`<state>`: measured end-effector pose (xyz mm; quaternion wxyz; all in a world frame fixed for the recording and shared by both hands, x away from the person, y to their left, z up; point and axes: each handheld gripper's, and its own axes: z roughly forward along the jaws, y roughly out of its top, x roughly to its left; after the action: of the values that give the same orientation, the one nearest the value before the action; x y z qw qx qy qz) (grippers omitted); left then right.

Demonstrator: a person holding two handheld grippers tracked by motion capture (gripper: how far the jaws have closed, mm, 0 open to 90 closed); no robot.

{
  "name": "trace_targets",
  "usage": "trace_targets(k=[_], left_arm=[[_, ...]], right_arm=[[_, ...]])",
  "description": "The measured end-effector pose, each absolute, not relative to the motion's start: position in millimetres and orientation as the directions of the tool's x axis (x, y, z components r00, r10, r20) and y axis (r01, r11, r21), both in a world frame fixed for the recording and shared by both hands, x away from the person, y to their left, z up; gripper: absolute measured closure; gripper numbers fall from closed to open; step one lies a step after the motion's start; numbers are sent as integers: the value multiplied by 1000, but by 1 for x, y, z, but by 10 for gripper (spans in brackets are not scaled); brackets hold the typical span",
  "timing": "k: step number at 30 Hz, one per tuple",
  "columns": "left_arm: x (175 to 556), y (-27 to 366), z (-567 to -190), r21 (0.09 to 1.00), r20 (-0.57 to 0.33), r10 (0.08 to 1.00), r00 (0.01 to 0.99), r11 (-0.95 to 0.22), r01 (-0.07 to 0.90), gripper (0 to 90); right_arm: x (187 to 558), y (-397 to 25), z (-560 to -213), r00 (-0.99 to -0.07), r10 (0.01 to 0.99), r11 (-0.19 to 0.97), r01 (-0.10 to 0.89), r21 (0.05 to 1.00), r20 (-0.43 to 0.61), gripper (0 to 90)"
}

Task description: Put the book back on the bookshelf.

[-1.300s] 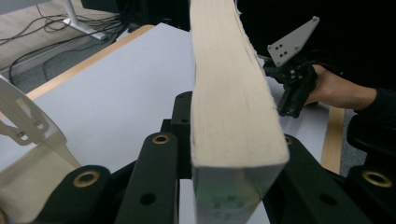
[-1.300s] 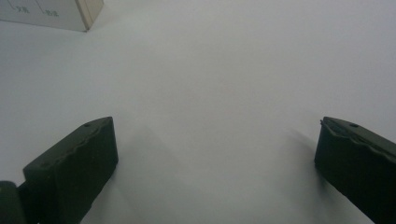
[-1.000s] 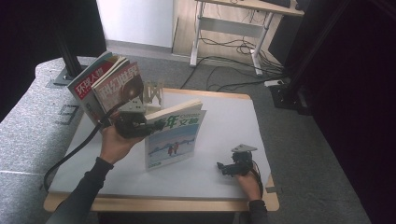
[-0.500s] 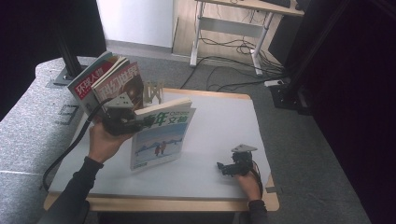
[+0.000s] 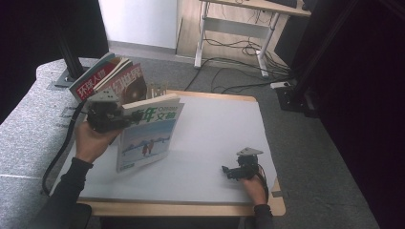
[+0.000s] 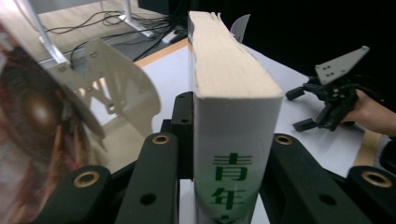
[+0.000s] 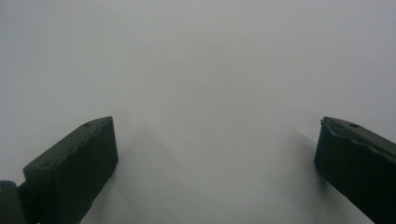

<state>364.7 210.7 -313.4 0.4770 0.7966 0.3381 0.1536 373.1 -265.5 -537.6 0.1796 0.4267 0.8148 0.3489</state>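
My left gripper (image 5: 125, 119) is shut on the spine edge of a thick white book (image 5: 148, 136) with green characters and a snowy cover picture, holding it upright and tilted above the left part of the table. In the left gripper view the book's spine (image 6: 233, 140) stands clamped between the black jaws, page edges running away from me. My right gripper (image 5: 229, 172) rests low on the white table (image 5: 215, 124) near the front right, held by a hand. Its jaws stand wide apart over bare table surface (image 7: 210, 70) with nothing between them.
Several magazines (image 5: 107, 78) lean in a stack at the table's back left corner, beside a pale cut-out book stand (image 5: 157, 89), also seen close by (image 6: 116, 88). A grey padded surface lies left of the table. Desk legs and cables sit beyond the far edge.
The left gripper has carried the book to the left and slightly back, closer to the leaning magazines and the stand. The right gripper has stayed put.
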Motion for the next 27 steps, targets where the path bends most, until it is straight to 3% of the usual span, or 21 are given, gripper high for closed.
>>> trace_targets(k=[27], left_arm=[[400, 244, -304, 873, -112, 805, 582, -200, 444, 740]], right_arm=[[373, -266, -538, -573, 820, 393, 570, 721, 6, 0]])
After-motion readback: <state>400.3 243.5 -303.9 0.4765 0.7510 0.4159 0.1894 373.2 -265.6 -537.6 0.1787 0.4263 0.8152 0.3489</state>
